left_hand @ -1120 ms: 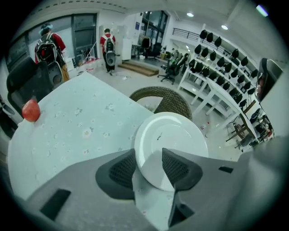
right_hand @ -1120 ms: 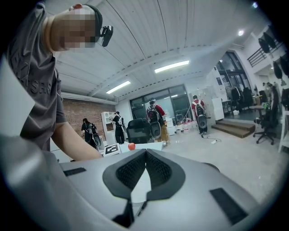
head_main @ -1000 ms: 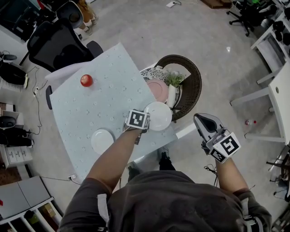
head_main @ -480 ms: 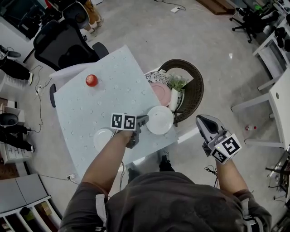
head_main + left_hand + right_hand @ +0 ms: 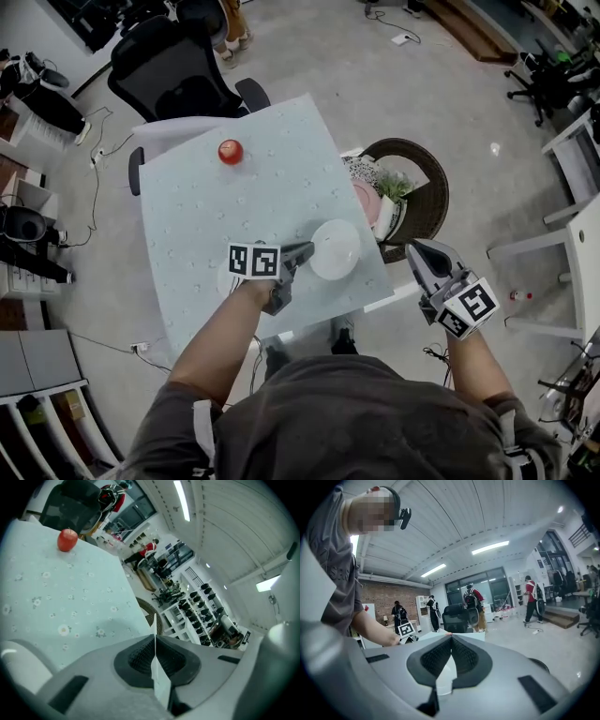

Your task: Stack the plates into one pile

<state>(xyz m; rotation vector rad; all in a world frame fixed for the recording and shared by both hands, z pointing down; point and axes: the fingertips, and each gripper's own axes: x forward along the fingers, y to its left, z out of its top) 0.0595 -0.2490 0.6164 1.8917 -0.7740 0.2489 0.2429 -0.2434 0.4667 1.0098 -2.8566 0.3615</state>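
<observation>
A large white plate point(image 5: 336, 249) hangs just above the near right part of the table point(image 5: 253, 197), which is covered in pale blue flowered cloth. My left gripper point(image 5: 307, 251) is shut on the plate's left rim. In the left gripper view the rim point(image 5: 160, 684) shows as a thin white edge pinched between the pads of that gripper point(image 5: 154, 641). A smaller white plate point(image 5: 222, 279) lies near the front edge, half hidden behind my left marker cube. Off the table's right side, my right gripper point(image 5: 424, 255) is shut and holds nothing, its pads point(image 5: 440, 656) pressed together.
A red apple point(image 5: 230, 151) sits at the table's far side. Right of the table stands a round wicker chair point(image 5: 427, 178) holding a pink plate point(image 5: 367, 202), a patterned plate and a potted plant point(image 5: 388, 192). A black office chair point(image 5: 178, 75) stands behind the table.
My left gripper has closed on the large white plate's rim, rolled over and lifted the plate off the cloth. My right gripper has shifted slightly.
</observation>
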